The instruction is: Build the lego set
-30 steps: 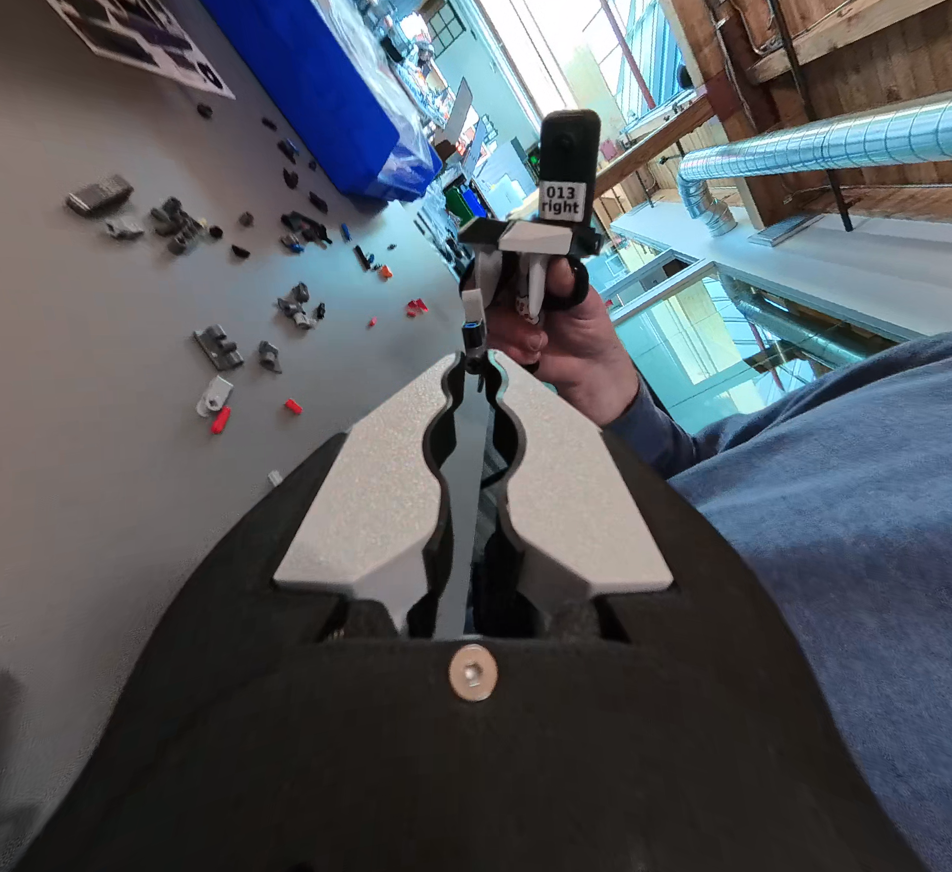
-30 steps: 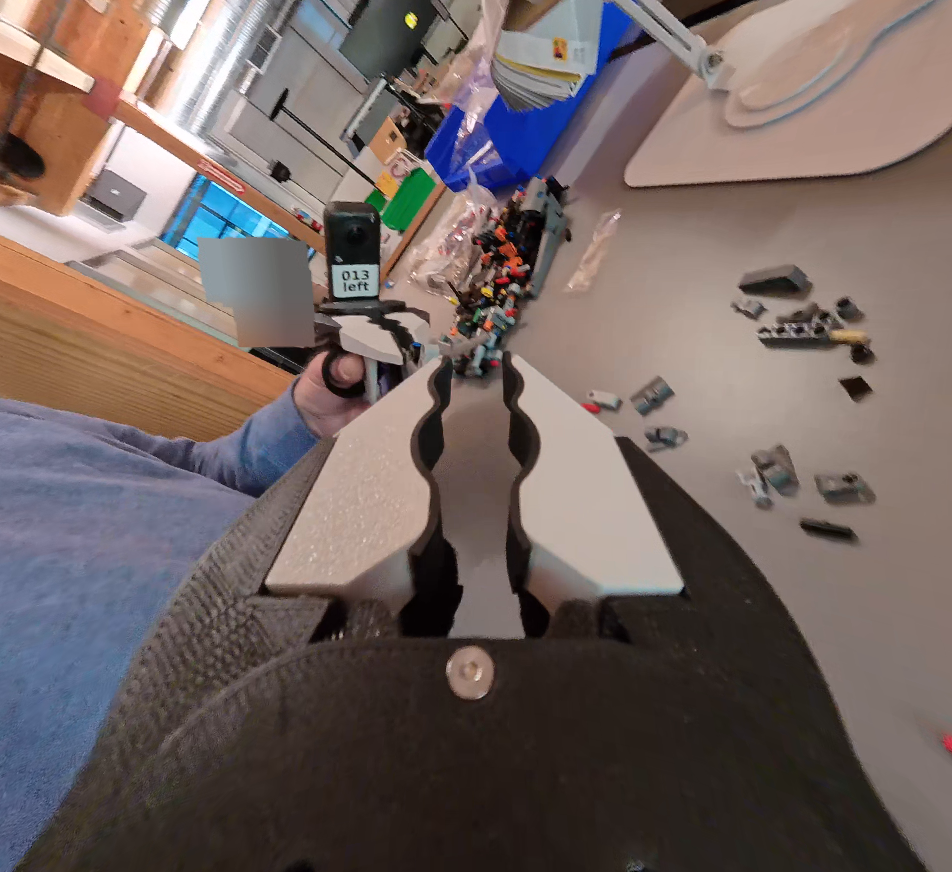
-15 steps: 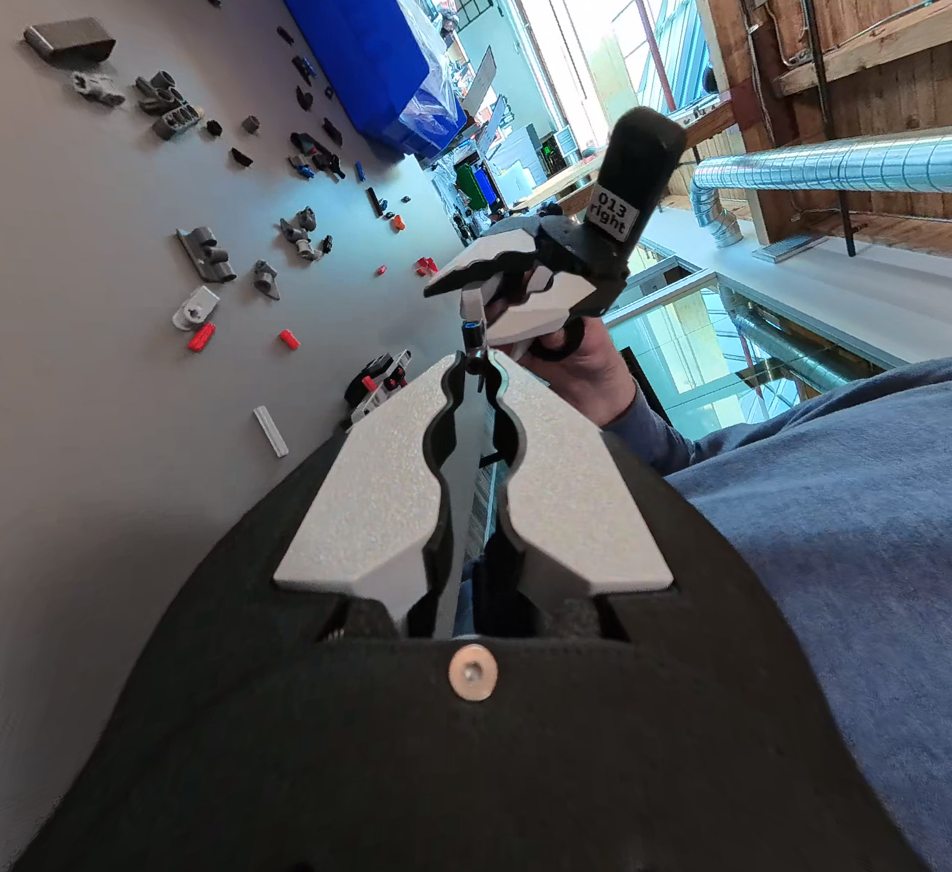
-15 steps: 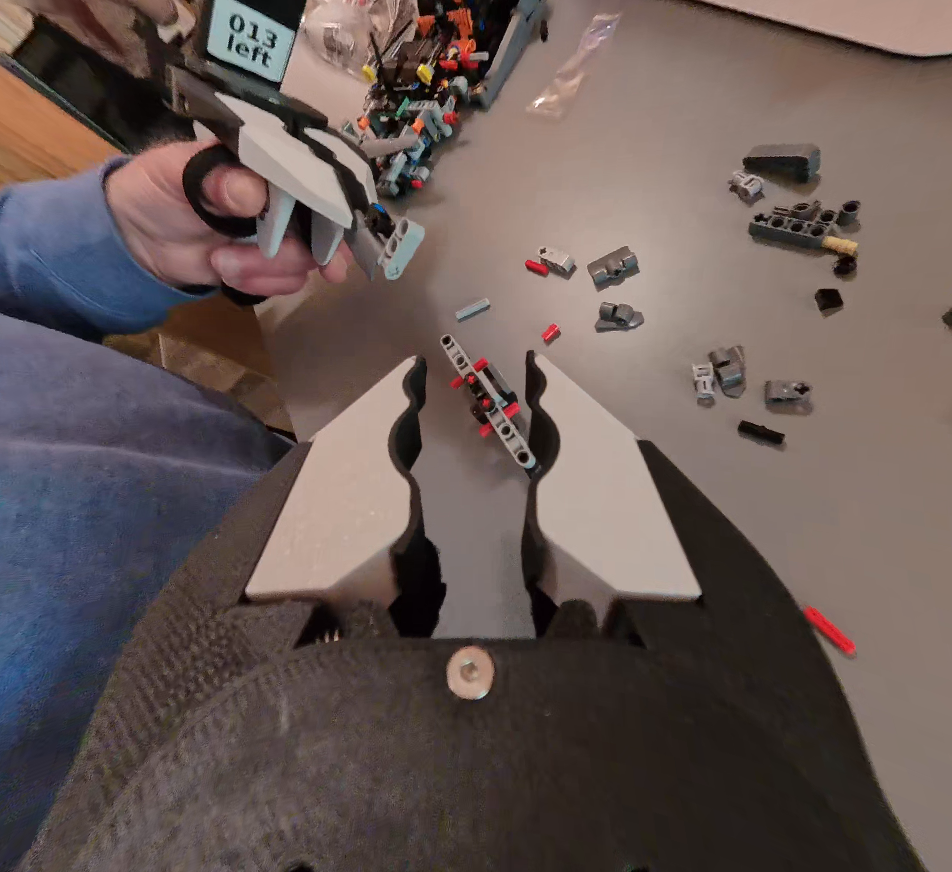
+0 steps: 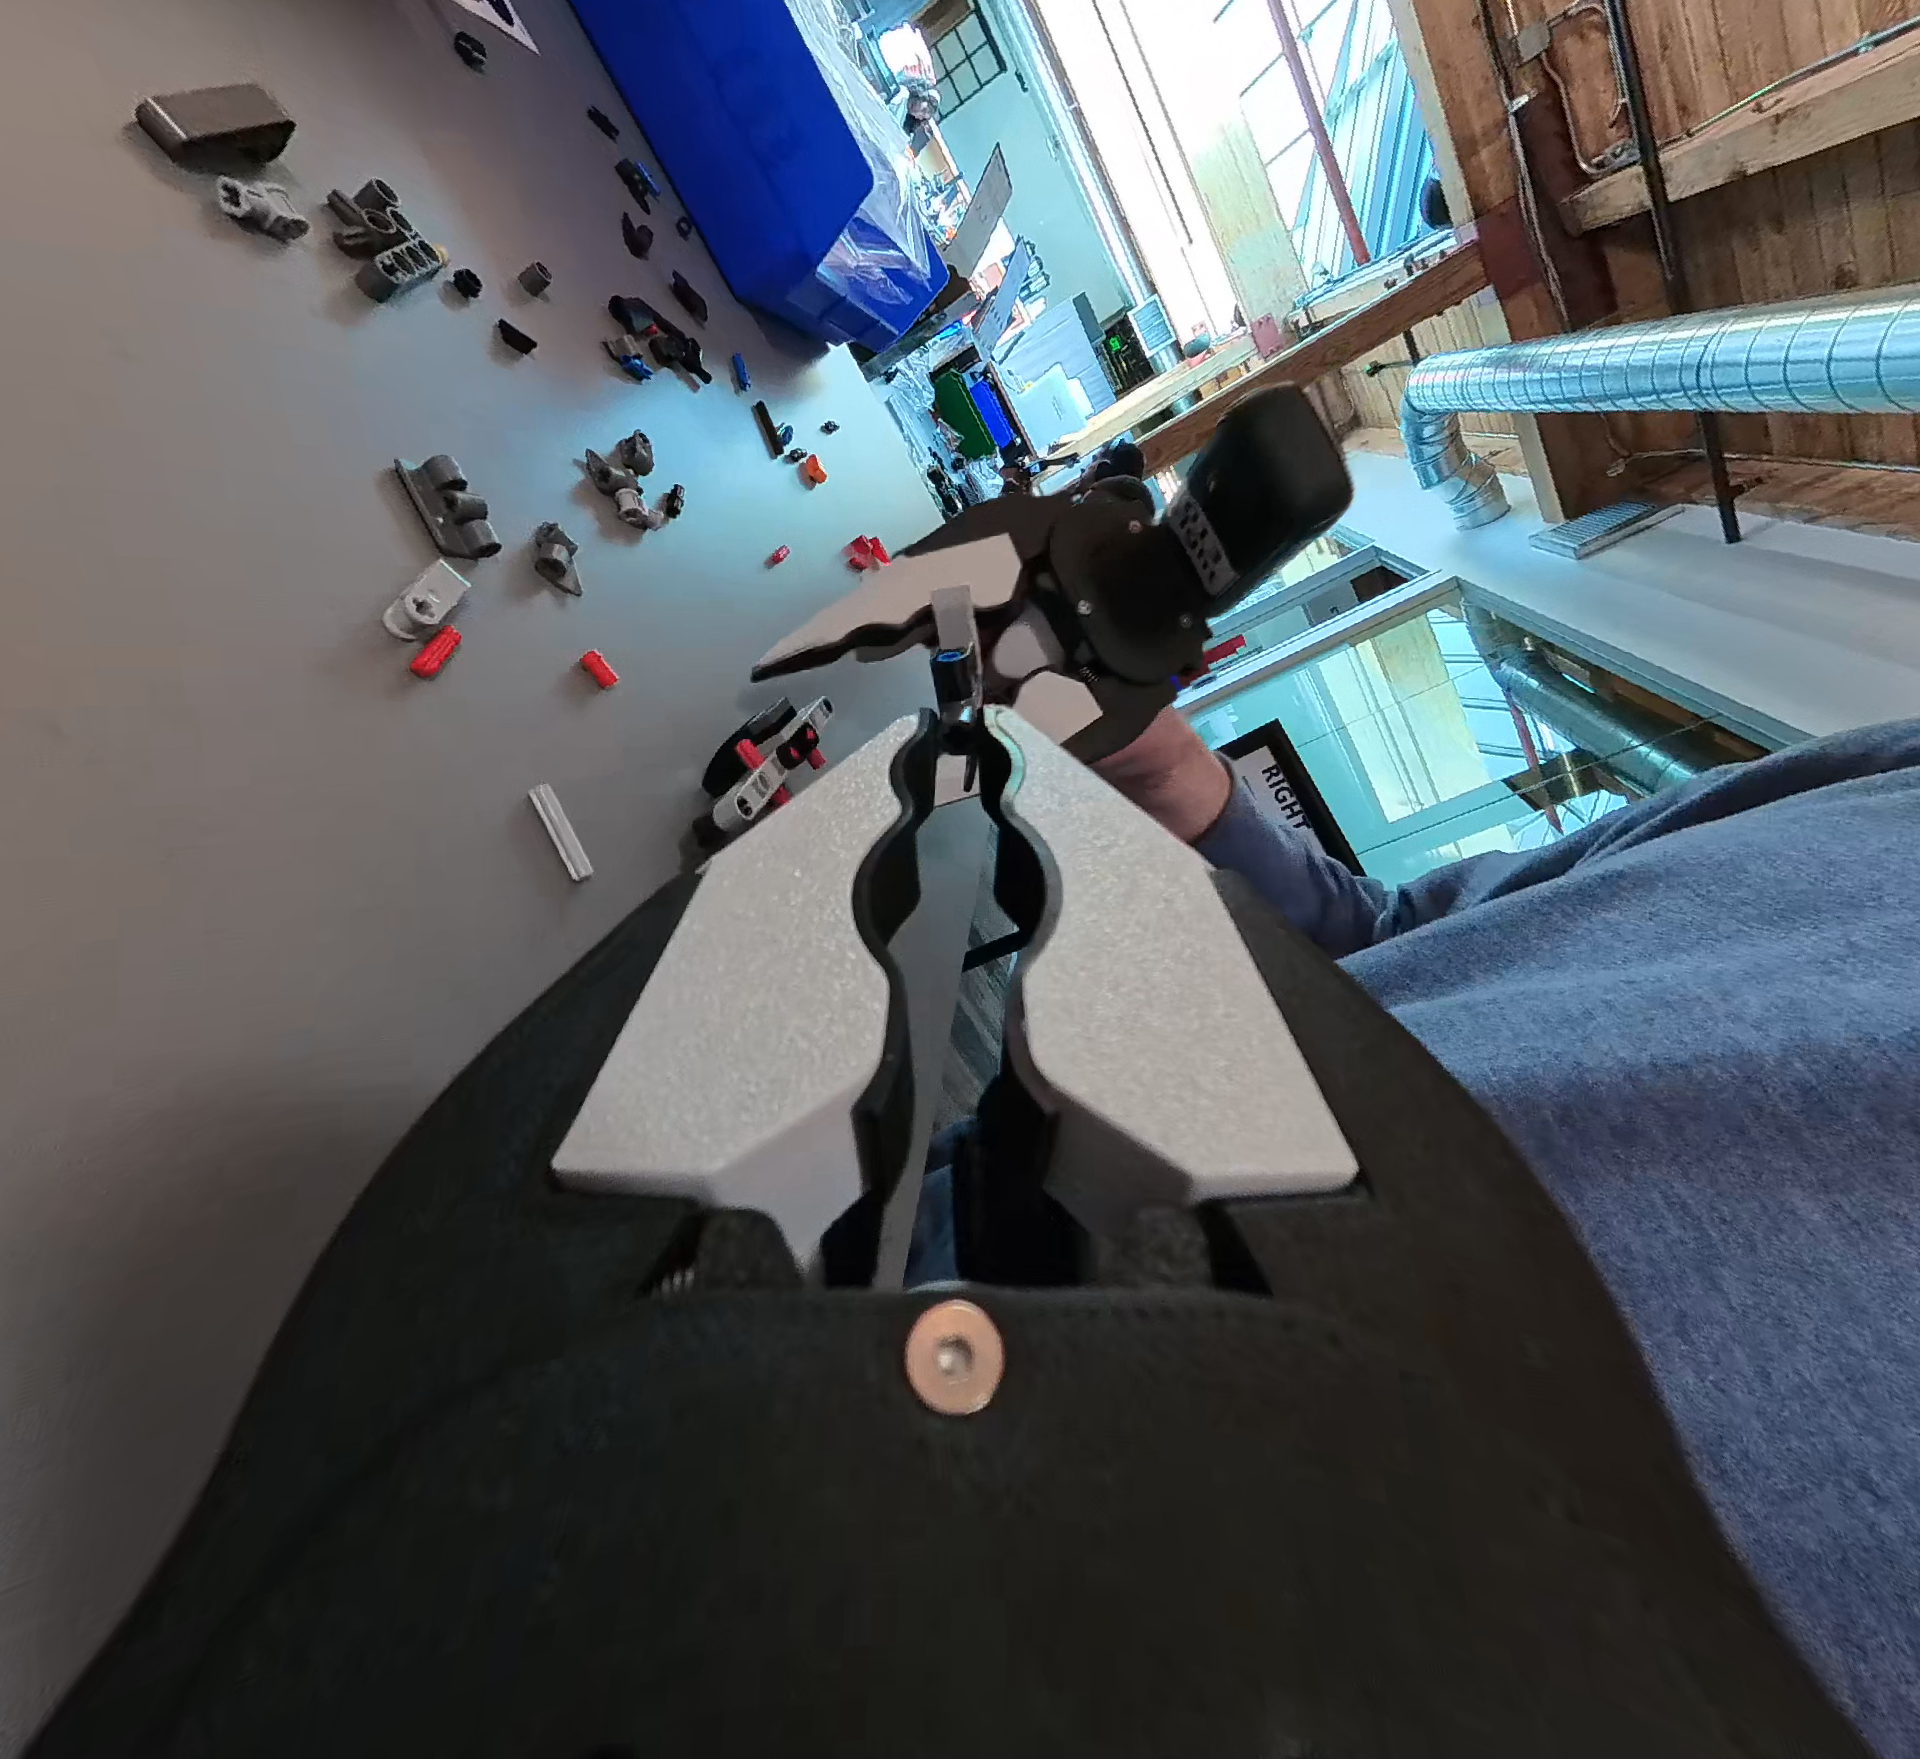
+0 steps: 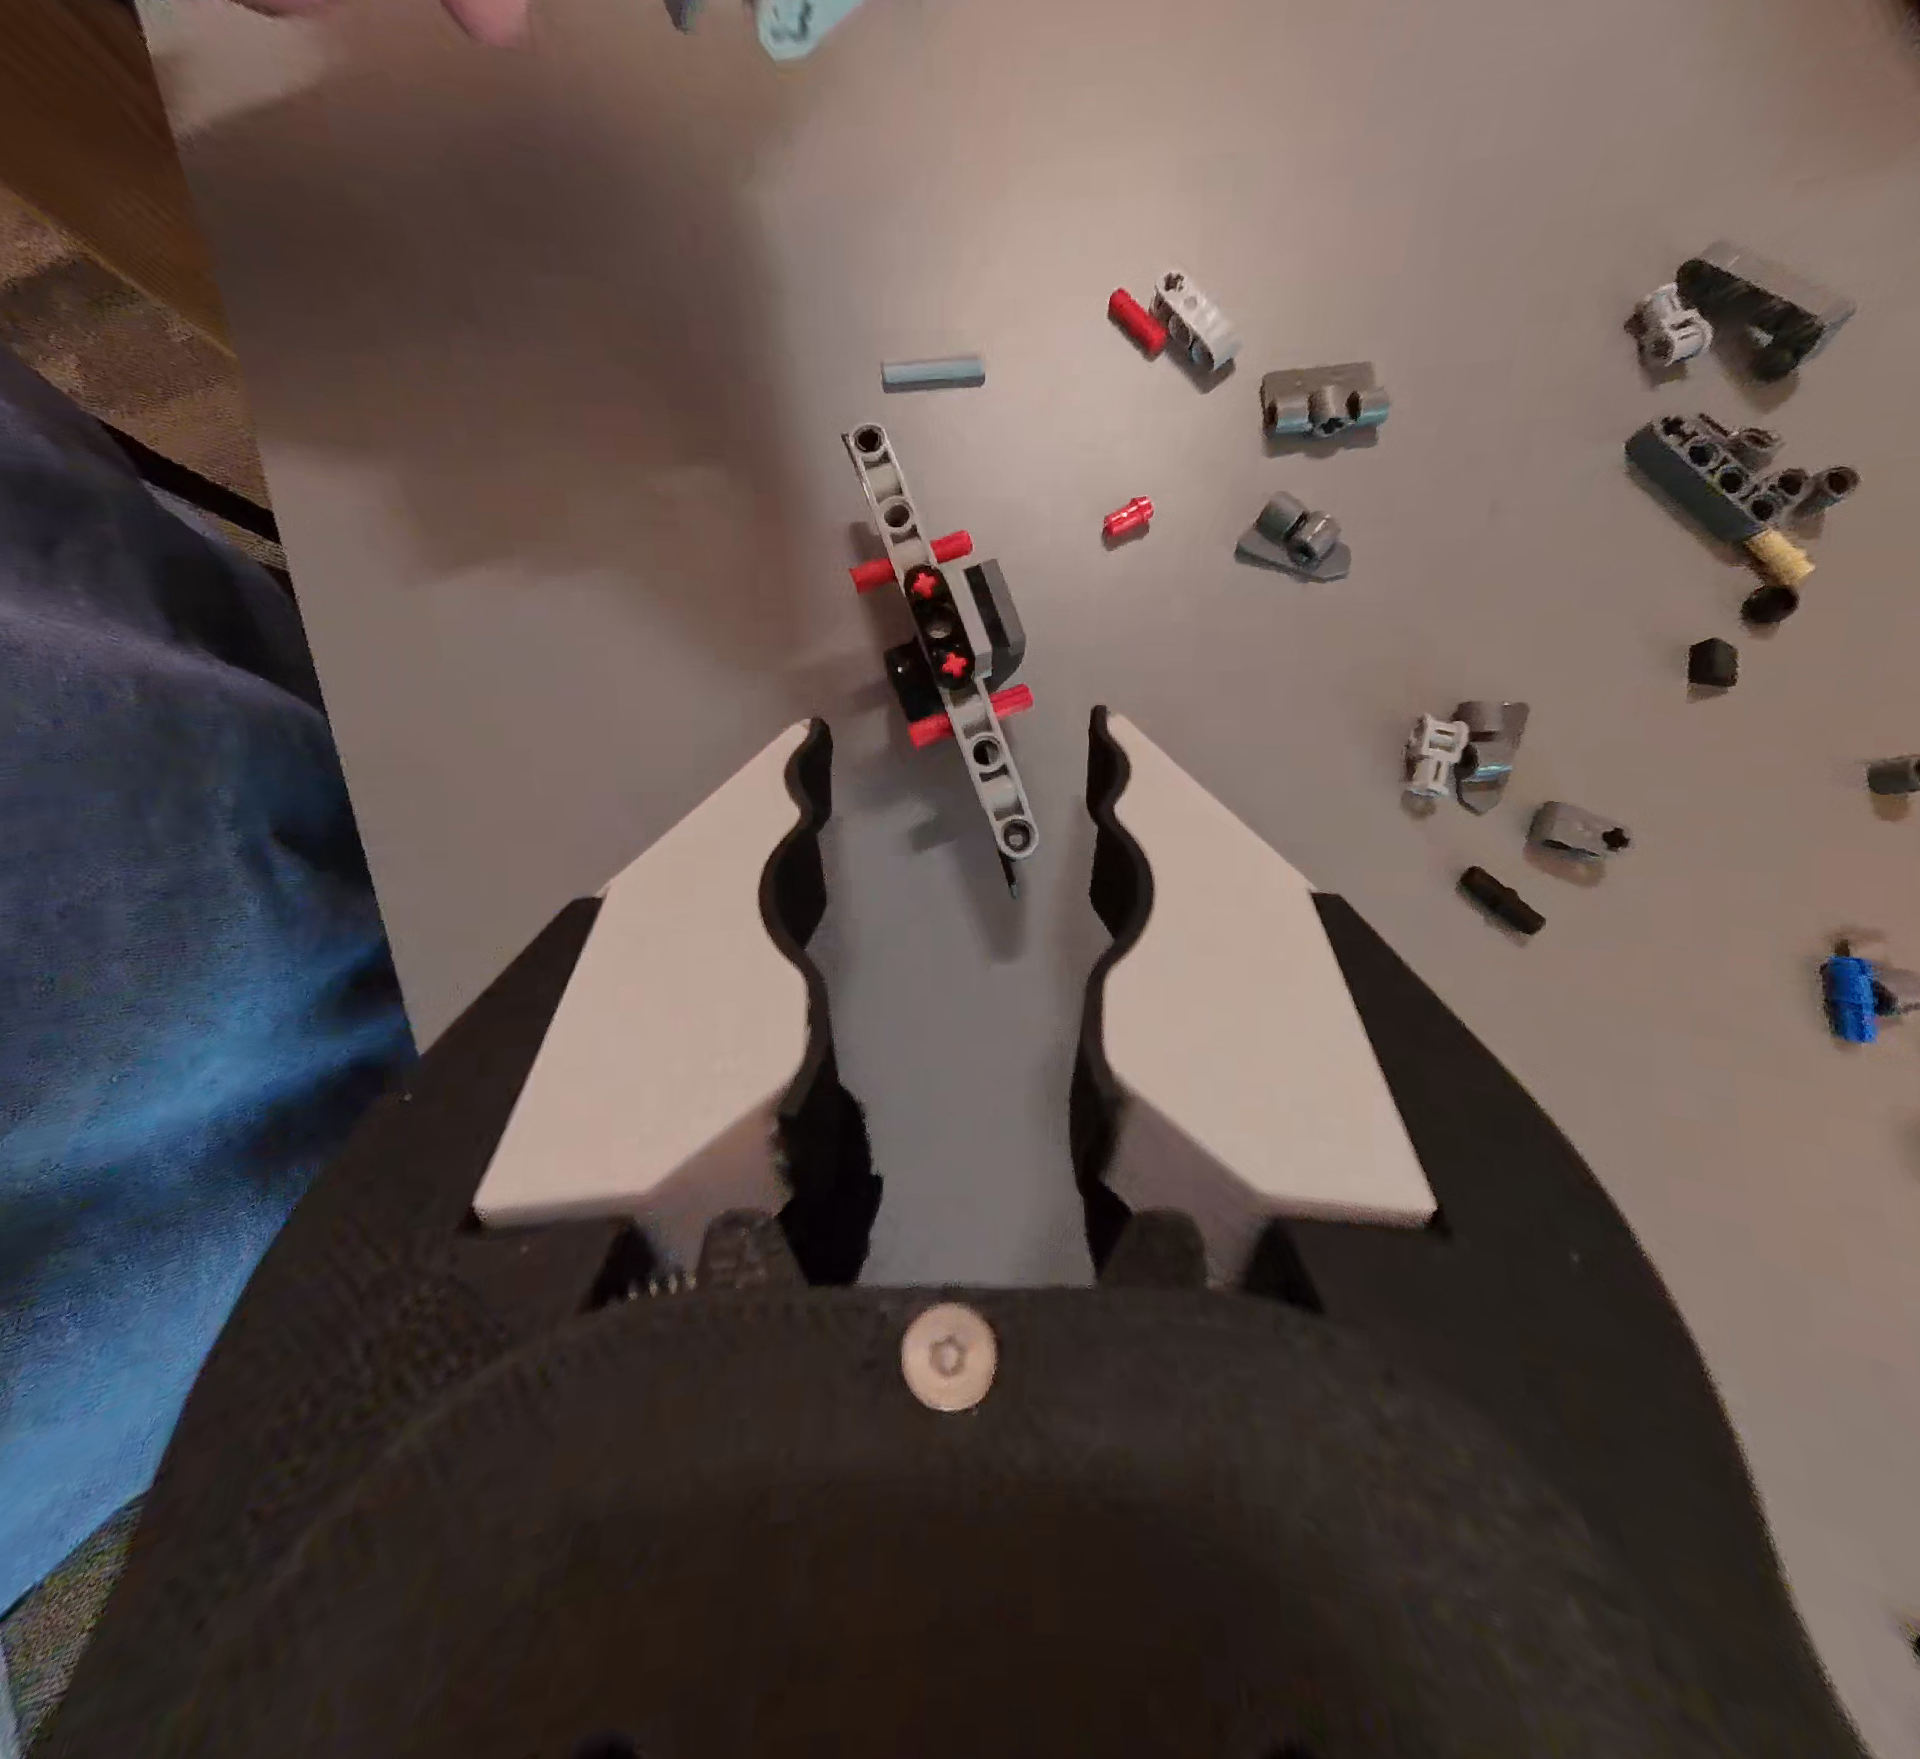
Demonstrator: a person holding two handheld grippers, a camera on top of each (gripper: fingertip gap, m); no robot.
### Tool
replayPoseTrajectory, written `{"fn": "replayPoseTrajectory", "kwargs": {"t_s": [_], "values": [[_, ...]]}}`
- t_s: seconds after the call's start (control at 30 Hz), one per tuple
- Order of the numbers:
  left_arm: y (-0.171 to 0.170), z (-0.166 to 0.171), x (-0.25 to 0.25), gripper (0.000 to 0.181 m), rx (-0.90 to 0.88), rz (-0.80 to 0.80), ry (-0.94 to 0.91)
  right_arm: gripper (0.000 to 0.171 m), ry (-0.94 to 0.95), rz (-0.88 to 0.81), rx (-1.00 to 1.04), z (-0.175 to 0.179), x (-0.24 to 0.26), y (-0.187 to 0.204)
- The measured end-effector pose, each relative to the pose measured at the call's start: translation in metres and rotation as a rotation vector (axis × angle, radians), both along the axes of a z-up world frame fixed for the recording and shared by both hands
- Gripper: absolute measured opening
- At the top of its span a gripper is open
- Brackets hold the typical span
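Two pairs of tongs are in play above a grey table (image 6: 520,359) strewn with small lego parts. The right tongs (image 6: 956,722) are spread wide and empty, pointing down at a half-built piece (image 6: 940,639): a light grey beam with holes, two red pins crossing it and a black block at its middle. That piece lies flat on the table just beyond the tips and slightly toward the right finger, its long axis running near to far with a small tilt, so it roughly lines up with the gap; I judge the right tongs are the nearer ones and placed to close across the beam's width. The left tongs (image 5: 956,722) are pinched on a small grey connector (image 5: 951,634), held in the air off the table's near edge. Only the right wrist view shows the beam whole; the left wrist view shows just its end (image 5: 764,774) past its own finger, but it does show the right tongs from outside, tips apart.
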State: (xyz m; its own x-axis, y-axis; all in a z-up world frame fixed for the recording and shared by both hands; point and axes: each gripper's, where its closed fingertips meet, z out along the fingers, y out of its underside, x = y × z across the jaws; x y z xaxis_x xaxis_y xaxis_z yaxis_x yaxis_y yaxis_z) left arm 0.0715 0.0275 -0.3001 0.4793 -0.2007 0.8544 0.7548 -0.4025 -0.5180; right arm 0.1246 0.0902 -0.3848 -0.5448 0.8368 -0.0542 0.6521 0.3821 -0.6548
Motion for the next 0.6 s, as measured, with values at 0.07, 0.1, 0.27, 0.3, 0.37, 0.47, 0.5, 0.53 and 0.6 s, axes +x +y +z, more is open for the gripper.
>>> {"fn": "replayPoseTrajectory", "kwargs": {"t_s": [0.07, 0.1, 0.27, 0.3, 0.37, 0.47, 0.5, 0.53, 0.6], "values": [[-0.002, 0.001, 0.0, 0.005, 0.004, 0.002, 0.002, 0.042, -0.008, -0.008, -0.013, -0.005, -0.001, -0.001], [-0.003, 0.001, -0.001, 0.005, 0.006, 0.002, 0.002, 0.037, -0.002, -0.013, -0.013, -0.006, -0.002, -0.001], [-0.008, 0.002, -0.002, 0.005, 0.01, 0.005, 0.007, 0.02, -0.018, -0.047, -0.073, -0.007, -0.003, -0.003], [-0.009, 0.002, -0.002, 0.005, 0.01, 0.005, 0.007, 0.02, -0.022, -0.055, -0.094, -0.006, -0.004, -0.004], [-0.011, 0.002, -0.004, 0.005, 0.011, 0.009, 0.009, 0.019, -0.041, -0.085, -0.177, -0.001, -0.004, -0.006], [-0.014, 0.005, -0.007, 0.005, 0.017, 0.015, 0.016, 0.019, -0.1, -0.155, -0.416, 0.017, -0.007, -0.01], [-0.015, 0.006, -0.009, 0.005, 0.021, 0.017, 0.02, 0.019, -0.116, -0.19, -0.495, 0.023, -0.01, -0.008], [-0.016, 0.007, -0.01, 0.005, 0.025, 0.018, 0.026, 0.019, -0.137, -0.201, -0.577, 0.028, -0.01, -0.009], [-0.016, 0.008, -0.011, 0.005, 0.027, 0.018, 0.033, 0.019, -0.197, -0.22, -0.7, 0.033, -0.009, -0.01]]}}
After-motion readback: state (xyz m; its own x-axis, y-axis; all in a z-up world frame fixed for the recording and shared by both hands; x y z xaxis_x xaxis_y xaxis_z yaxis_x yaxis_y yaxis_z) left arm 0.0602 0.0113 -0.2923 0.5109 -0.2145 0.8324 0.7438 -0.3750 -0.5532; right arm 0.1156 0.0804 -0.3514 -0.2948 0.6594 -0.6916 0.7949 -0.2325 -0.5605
